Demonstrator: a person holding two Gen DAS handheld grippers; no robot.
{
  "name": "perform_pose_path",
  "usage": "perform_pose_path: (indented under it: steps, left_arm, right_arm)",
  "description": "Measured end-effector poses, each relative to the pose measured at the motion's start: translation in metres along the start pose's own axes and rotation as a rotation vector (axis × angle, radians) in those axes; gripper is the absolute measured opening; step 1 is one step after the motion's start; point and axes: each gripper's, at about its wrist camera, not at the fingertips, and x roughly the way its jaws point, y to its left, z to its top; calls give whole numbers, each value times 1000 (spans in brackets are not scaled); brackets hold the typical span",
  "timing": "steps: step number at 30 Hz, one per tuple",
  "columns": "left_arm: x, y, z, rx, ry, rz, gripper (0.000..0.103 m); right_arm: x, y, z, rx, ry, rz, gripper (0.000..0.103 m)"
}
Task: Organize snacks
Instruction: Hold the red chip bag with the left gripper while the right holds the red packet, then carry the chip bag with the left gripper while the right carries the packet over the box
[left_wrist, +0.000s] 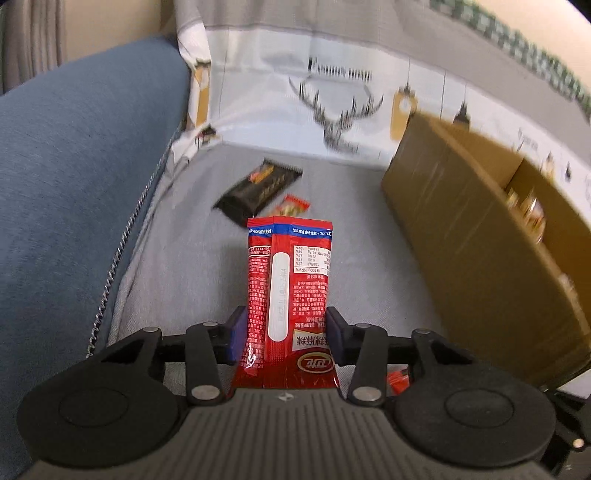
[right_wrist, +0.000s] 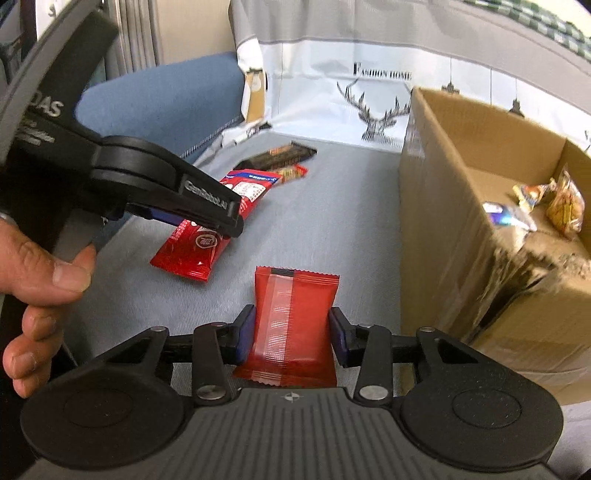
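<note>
Red snack packets, two: light, soft, crinkly film, likely slippery; left gripper (left_wrist: 285, 334) pinches long packet (left_wrist: 288, 280) mid-body, right gripper (right_wrist: 291, 334) pinches short packet (right_wrist: 293, 325) likewise.

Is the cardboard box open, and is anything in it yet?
Open and partly filled. The cardboard box has its top open in the right wrist view, with a few snack packets lying on its floor; much bare cardboard shows.
</note>
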Motion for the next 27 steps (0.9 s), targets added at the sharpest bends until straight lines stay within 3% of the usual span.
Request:
perform_pose_path:
  steps: [8,17,21,27]
  left_arm:
    - [-35,8,-1,-74,-120,-65,48]
    - [-70,13,-10,-143,-218,-142,48]
    - [-84,14,-17,-176,-240,-195,48]
    - [-91,3,-22,-156,-238,-215,48]
  right_arm:
    - [-26,-1,14,0,-66,17,43]
    - [-98,-23,60,-53,-252,32,43]
    - [-116,-37,55,-84,-305,2,43]
    - [-112,-50,34,-29,-286,-16,43]
